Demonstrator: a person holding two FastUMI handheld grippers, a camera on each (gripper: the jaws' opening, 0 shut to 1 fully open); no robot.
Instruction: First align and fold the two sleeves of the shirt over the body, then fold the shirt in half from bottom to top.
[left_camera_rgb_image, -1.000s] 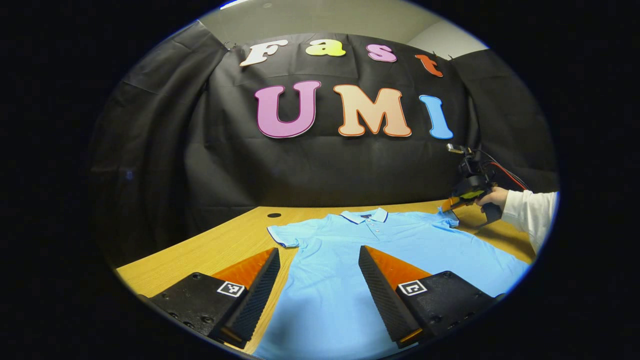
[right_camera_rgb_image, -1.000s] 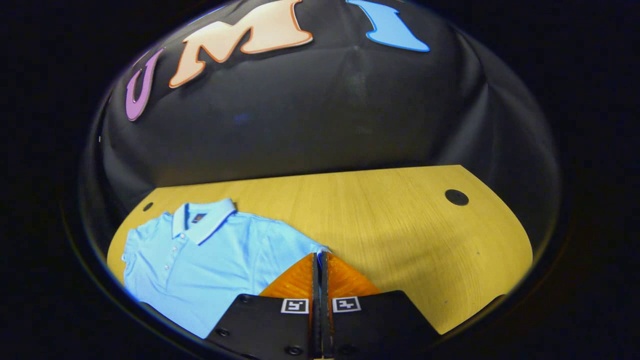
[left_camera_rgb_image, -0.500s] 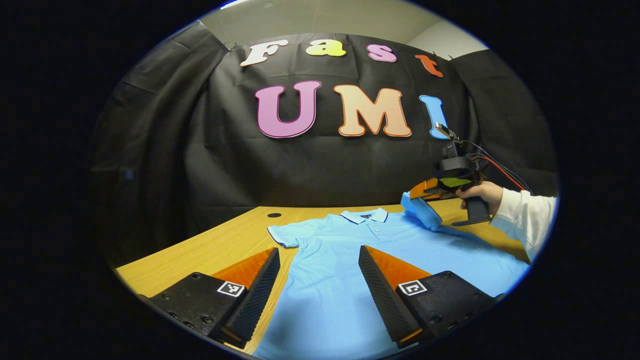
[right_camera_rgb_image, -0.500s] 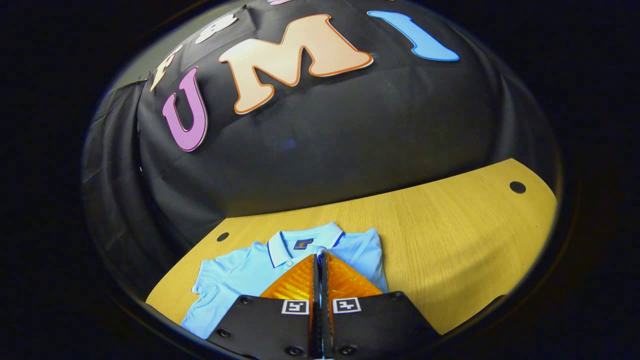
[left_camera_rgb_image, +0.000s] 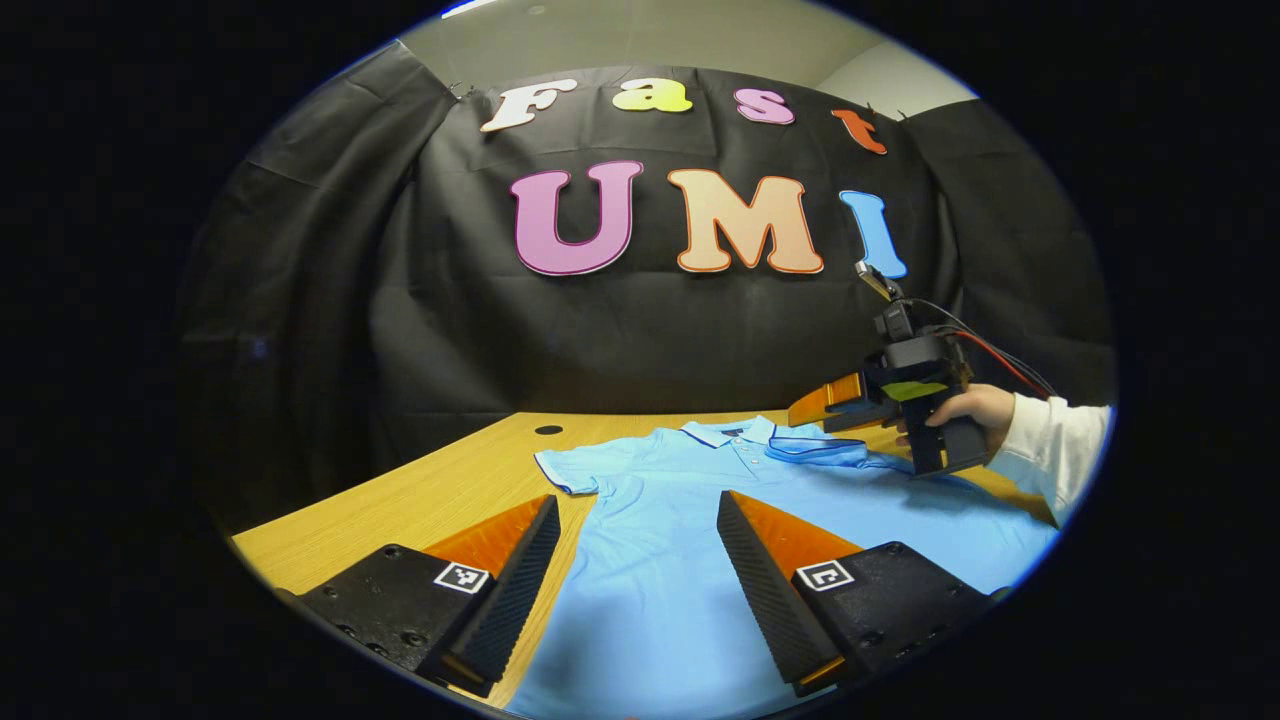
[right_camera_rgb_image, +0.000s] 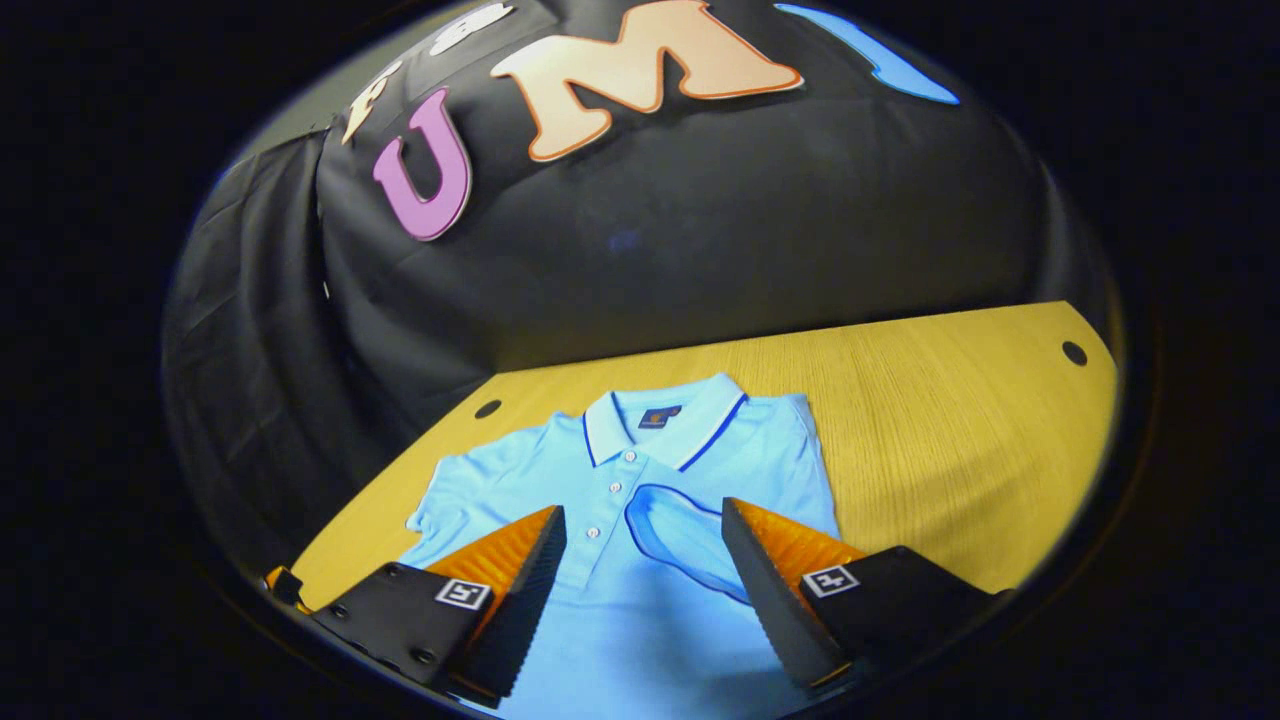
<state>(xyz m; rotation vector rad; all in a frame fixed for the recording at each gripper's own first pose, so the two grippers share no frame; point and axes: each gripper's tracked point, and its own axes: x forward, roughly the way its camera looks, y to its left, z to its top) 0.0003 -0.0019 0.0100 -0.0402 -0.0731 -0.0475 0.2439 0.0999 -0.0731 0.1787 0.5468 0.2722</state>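
On the surface the shirt is lying flat, one sleeve lying folded over its body. Right gripper is hovering above that sleeve, jaws wide apart, holding nothing. Left gripper is hovering over the hem, jaws likewise spread and empty.

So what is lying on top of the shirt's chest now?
One sleeve lies folded over the body of the shirt, just below the collar, its dark-trimmed cuff facing up. The fabric under it is covered. The right claw is open above it.
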